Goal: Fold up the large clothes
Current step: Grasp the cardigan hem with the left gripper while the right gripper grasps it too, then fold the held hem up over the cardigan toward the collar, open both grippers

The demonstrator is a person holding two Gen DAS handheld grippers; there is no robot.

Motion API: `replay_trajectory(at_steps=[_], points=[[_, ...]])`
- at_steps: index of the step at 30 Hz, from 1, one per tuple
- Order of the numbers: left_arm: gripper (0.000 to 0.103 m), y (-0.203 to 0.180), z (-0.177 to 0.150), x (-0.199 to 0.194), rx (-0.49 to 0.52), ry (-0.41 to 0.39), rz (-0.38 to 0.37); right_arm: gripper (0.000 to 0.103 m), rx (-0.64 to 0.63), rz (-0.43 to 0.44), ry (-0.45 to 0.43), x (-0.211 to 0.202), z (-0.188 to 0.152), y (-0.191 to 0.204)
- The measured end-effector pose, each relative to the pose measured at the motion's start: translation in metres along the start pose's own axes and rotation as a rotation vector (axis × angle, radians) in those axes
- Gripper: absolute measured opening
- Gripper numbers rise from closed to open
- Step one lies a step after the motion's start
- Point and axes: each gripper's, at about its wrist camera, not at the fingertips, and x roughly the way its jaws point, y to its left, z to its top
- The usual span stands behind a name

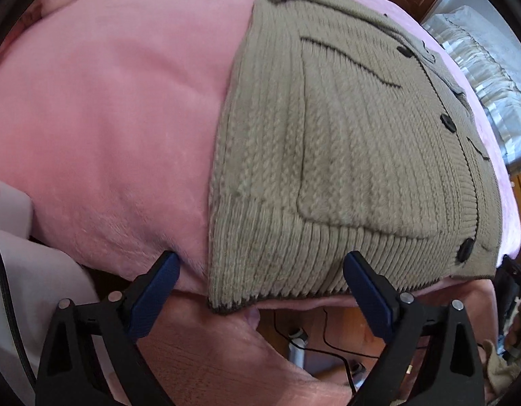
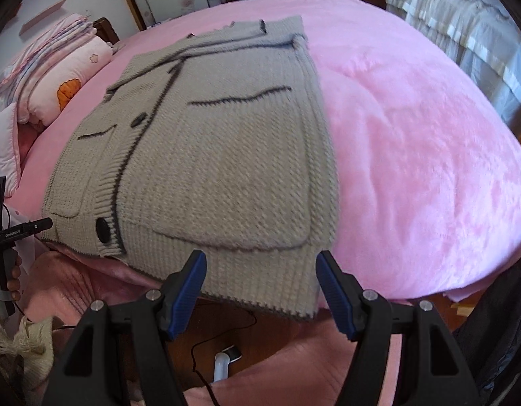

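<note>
Both claws hang spread and empty over the near hem of the cardigan (image 1: 345,155), pointing steeply down. Left claw (image 1: 260,272) straddles the hem's left corner, one blue pad (image 1: 158,291) over the pink blanket (image 1: 108,118), the other over the ribbing. Right claw (image 2: 260,270) frames the hem near its right corner. Buttoned, with two pockets up, the cardigan lies flat on the bed (image 2: 412,152), its hem at the near edge. Pillows (image 2: 64,77) sit at the far left.

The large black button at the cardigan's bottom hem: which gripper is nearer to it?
Right, marginally. The button lies just left of the right gripper; in the left wrist view it sits further right of the left gripper, over the cardigan's opposite corner.
</note>
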Motion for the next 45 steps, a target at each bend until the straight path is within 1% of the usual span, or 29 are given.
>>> replay_trajectory(at_steps=[2,4,8,9,11,14,15,17,18,19,20,21,22,25,32,33,34,35,36,37,39,41,42,45], points=[[0.096,0.003,-0.002,0.006,0.002,0.016,-0.032,0.067,0.030,0.026,0.022,0.006,-0.003,-0.009],[0.096,0.005,-0.003,0.010,0.005,0.018,-0.048,0.067,0.062,0.056,0.041,0.013,-0.005,-0.017],[0.096,0.011,-0.003,0.011,-0.007,0.009,-0.081,0.058,0.129,0.091,0.082,0.029,-0.007,-0.034],[0.096,0.014,-0.004,0.010,-0.010,0.006,-0.091,0.057,0.146,0.099,0.090,0.032,-0.008,-0.038],[0.096,0.017,-0.004,0.009,-0.016,0.003,-0.104,0.054,0.171,0.128,0.094,0.037,-0.009,-0.045],[0.091,0.020,-0.006,0.006,-0.021,-0.001,-0.114,0.052,0.187,0.159,0.090,0.039,-0.009,-0.050],[0.089,0.023,-0.006,0.005,-0.027,-0.003,-0.121,0.051,0.188,0.169,0.087,0.039,-0.008,-0.051],[0.080,0.028,-0.007,0.001,-0.035,-0.005,-0.129,0.042,0.181,0.186,0.091,0.041,-0.007,-0.051],[0.076,0.032,-0.007,-0.001,-0.040,-0.007,-0.133,0.039,0.177,0.199,0.094,0.042,-0.007,-0.050],[0.068,0.035,-0.008,-0.003,-0.045,-0.006,-0.140,0.032,0.172,0.214,0.099,0.044,-0.007,-0.050],[0.063,0.036,-0.009,-0.005,-0.044,-0.004,-0.159,0.025,0.164,0.224,0.105,0.045,-0.008,-0.049],[0.052,0.035,-0.008,-0.007,-0.040,-0.001,-0.179,0.024,0.159,0.227,0.106,0.045,-0.008,-0.048],[0.044,0.032,-0.008,-0.008,-0.031,0.000,-0.189,0.021,0.154,0.234,0.106,0.045,-0.008,-0.047],[0.042,0.026,-0.010,-0.009,0.004,-0.002,-0.182,0.019,0.147,0.247,0.106,0.047,-0.008,-0.045],[0.042,0.020,-0.002,0.004,-0.012,0.007,-0.153,0.019,0.177,0.272,0.115,0.054,-0.006,-0.047],[0.042,0.017,0.000,0.006,-0.009,0.002,-0.137,0.019,0.177,0.274,0.114,0.053,-0.007,-0.050],[0.036,0.012,0.000,0.006,0.006,-0.003,-0.117,0.019,0.174,0.275,0.116,0.053,-0.007,-0.050],[0.014,0.009,-0.001,0.006,0.021,-0.004,-0.110,0.018,0.165,0.272,0.115,0.053,-0.007,-0.049],[0.010,0.005,0.000,0.005,0.038,0.004,-0.125,0.016,0.154,0.274,0.116,0.052,-0.007,-0.047],[0.010,0.001,0.001,0.004,0.040,0.013,-0.118,0.012,0.144,0.276,0.118,0.051,-0.006,-0.045],[0.009,-0.004,0.003,0.000,0.038,0.028,-0.096,0.010,0.109,0.259,0.114,0.046,-0.003,-0.039],[0.009,-0.007,0.006,-0.004,0.016,0.041,-0.118,0.009,0.056,0.262,0.096,0.036,-0.001,-0.032],[0.009,-0.009,0.009,-0.007,0.002,0.044,-0.144,0.009,0.040,0.266,0.089,0.032,0.001,-0.029],[0.009,-0.013,0.020,-0.028,-0.056,0.006,-0.263,0.008,0.005,0.298,0.054,0.012,0.009,-0.025]])
